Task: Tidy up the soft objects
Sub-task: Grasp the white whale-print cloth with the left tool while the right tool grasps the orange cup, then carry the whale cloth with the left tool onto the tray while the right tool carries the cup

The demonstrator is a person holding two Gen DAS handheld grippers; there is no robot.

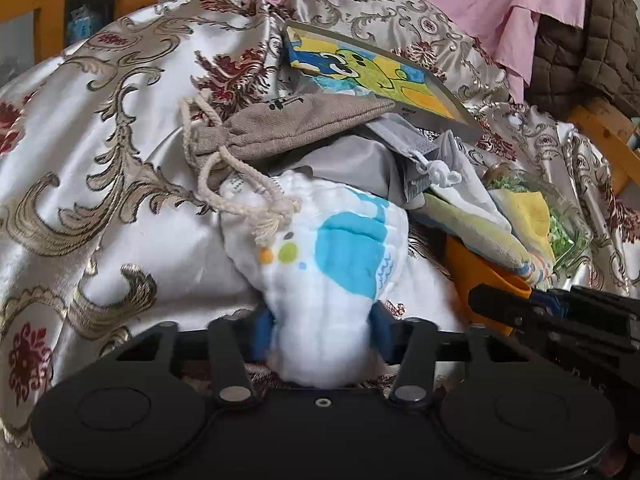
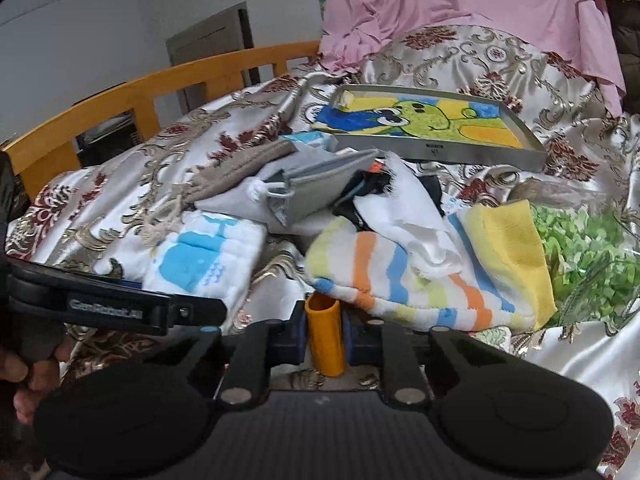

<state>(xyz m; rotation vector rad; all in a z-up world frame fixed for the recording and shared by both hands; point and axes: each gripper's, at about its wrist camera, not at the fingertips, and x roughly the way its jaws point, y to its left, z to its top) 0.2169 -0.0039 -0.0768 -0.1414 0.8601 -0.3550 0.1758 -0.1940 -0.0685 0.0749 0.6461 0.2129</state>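
Left hand-held gripper is clamped on the near end of the whale cloth, blue pads pressing both sides, fabric bunched between them. The cloth lies on the bed's satin cover, with the rope cord of the tan pouch draped over its far edge. Right hand-held gripper is clamped on an orange tube, upright between the pads; it looks like a rolled cloth or sleeve, can't tell from this view. Just past it lies the striped towel, with a white rag on top and a yellow cloth at its right. Grey pouch sits mid-pile, framed drawing behind it. Green scraps at far right. Pink sheet hangs at the back.
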